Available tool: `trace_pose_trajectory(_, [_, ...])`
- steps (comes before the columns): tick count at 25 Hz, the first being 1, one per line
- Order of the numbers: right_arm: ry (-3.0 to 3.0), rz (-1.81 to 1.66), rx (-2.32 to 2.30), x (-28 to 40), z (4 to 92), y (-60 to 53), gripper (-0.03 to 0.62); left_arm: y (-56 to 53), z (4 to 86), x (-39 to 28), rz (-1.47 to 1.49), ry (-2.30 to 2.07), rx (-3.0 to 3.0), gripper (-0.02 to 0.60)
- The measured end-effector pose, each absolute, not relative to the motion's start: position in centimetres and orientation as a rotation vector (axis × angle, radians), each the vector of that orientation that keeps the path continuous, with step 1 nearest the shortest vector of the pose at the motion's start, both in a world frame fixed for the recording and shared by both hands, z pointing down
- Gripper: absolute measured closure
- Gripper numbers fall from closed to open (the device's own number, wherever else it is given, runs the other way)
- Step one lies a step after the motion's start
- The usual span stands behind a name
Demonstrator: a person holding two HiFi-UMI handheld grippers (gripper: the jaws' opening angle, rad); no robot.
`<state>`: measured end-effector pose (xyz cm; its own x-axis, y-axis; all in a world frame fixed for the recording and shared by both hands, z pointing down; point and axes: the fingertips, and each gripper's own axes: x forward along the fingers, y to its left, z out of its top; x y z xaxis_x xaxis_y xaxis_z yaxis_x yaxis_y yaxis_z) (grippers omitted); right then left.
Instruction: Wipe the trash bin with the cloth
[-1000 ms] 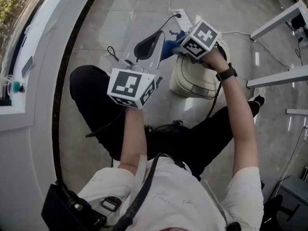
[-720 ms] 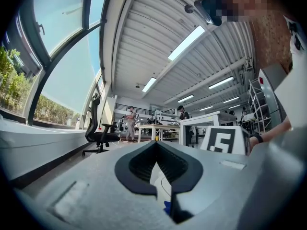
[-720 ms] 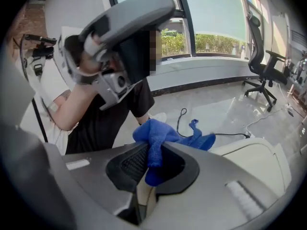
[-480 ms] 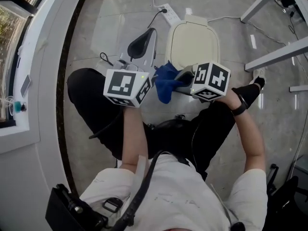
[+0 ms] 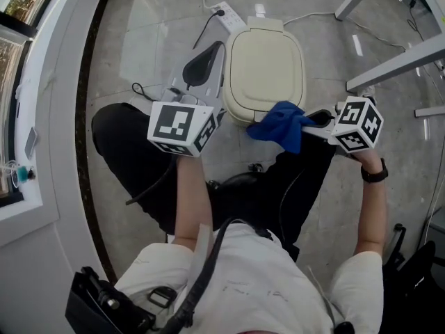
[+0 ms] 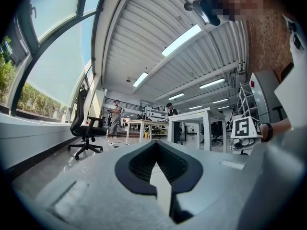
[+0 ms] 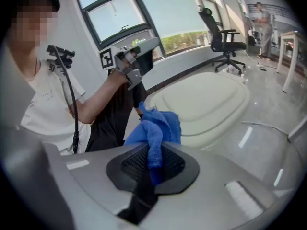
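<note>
The right gripper (image 5: 314, 120) pinches the blue cloth (image 5: 279, 125) tight, ready to rub the trash bin (image 5: 264, 61) beside it. The left gripper (image 5: 206, 61) hangs near; its jaws are together, empty.

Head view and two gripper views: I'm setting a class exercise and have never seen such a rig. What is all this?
No robot here: a person holds a hand-held gripper in each hand. The head view looks down from a camera on the person's head; each gripper view looks along one tool's jaws. The right hand-held gripper is shut on a blue cloth, near a cream trash bin standing on the floor. The left hand-held gripper is shut, holding nothing.
</note>
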<state>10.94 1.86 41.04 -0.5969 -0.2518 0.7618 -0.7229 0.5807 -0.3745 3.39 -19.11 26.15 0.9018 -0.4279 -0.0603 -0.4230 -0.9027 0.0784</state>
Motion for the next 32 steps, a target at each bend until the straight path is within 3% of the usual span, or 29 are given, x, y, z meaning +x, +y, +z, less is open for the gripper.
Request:
trace_pose_trajectory(10, [-1.979,0.995,1.322,24.7,41.1,-4.5,0.559,-19.3,27.4,5.0,-0.084,-0.638,3.0,0.58])
trace_pose_trajectory(18, [-1.836,0.827,1.534,29.9,40.1,-15.9,0.559,-20.7,27.9,3.6,-0.061,-0.713,2.979,0.58])
trace_pose_trajectory(23, [-1.793,0.605,1.53,28.3,38.7,-22.9,0.559,-20.6,28.2,3.2,-0.042,-0.723,2.981,0.58])
trace_pose_trajectory(32, [-2.032,0.505,1.267,16.6,39.1,-29.7,0.559,-20.9,27.7,0.9,-0.028,-0.799,2.986,0.58])
